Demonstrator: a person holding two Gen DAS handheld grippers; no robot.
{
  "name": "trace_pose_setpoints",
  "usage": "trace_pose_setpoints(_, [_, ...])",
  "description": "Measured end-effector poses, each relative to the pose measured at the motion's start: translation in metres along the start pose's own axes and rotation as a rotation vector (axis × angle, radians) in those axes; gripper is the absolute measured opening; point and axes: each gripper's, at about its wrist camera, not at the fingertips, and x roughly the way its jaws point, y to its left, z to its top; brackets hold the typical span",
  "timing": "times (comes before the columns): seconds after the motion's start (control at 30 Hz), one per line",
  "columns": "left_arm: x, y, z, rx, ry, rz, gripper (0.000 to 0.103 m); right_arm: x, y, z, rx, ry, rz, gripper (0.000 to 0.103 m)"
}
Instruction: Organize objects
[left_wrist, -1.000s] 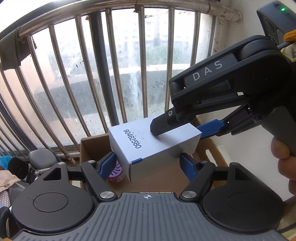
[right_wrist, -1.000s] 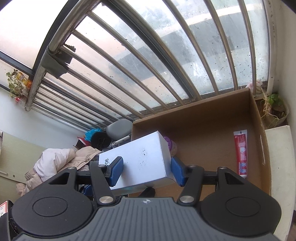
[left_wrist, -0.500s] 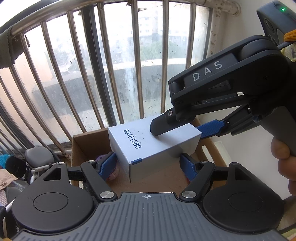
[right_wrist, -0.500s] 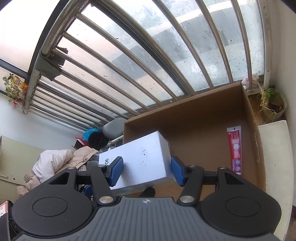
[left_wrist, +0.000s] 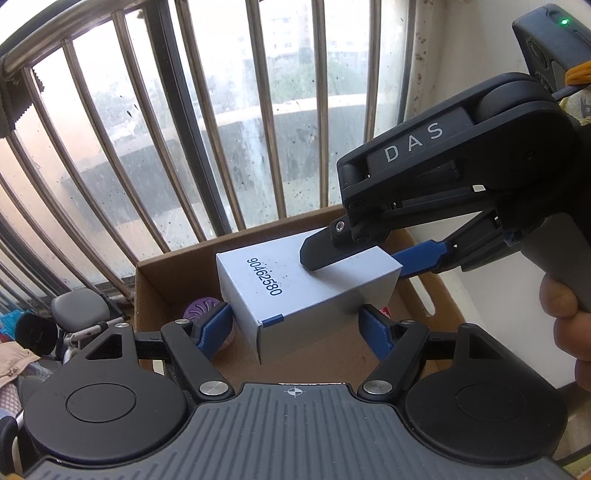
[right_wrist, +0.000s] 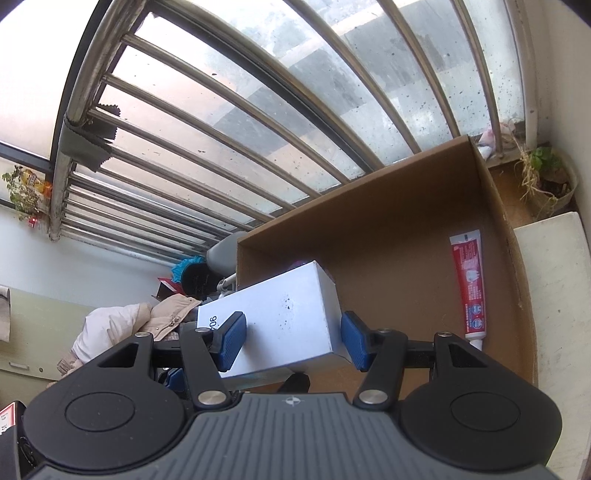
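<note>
A white box (left_wrist: 306, 291) printed 90462580 hangs over an open cardboard carton (left_wrist: 155, 280). My left gripper (left_wrist: 295, 326) is shut on the box's lower sides. My right gripper (right_wrist: 291, 341) is shut on the same box (right_wrist: 280, 317) from above; its fingers (left_wrist: 417, 258) show in the left wrist view. A purple round object (left_wrist: 201, 308) lies in the carton's left corner. A red toothpaste tube (right_wrist: 471, 284) lies along the carton's right wall (right_wrist: 495, 221).
A barred metal window grille (left_wrist: 207, 110) stands right behind the carton. A potted plant (right_wrist: 546, 181) sits on the sill at right. A white surface (right_wrist: 554, 295) borders the carton's right. Clothes (right_wrist: 122, 325) and clutter lie to the left.
Both grippers have carried the box forward and lower over the carton; the carton and the purple object now show more fully. The grip on the box is unchanged.
</note>
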Motion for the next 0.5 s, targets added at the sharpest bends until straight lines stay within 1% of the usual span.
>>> trace_pose_setpoints(0.3, [0.031, -0.001, -0.001, 0.041, 0.059, 0.001, 0.075, 0.028, -0.035, 0.01, 0.079, 0.032, 0.026, 0.061])
trace_pose_setpoints(0.5, [0.062, 0.006, 0.001, 0.051, 0.111, -0.019, 0.075, 0.053, -0.054, 0.021, 0.111, 0.062, 0.011, 0.06])
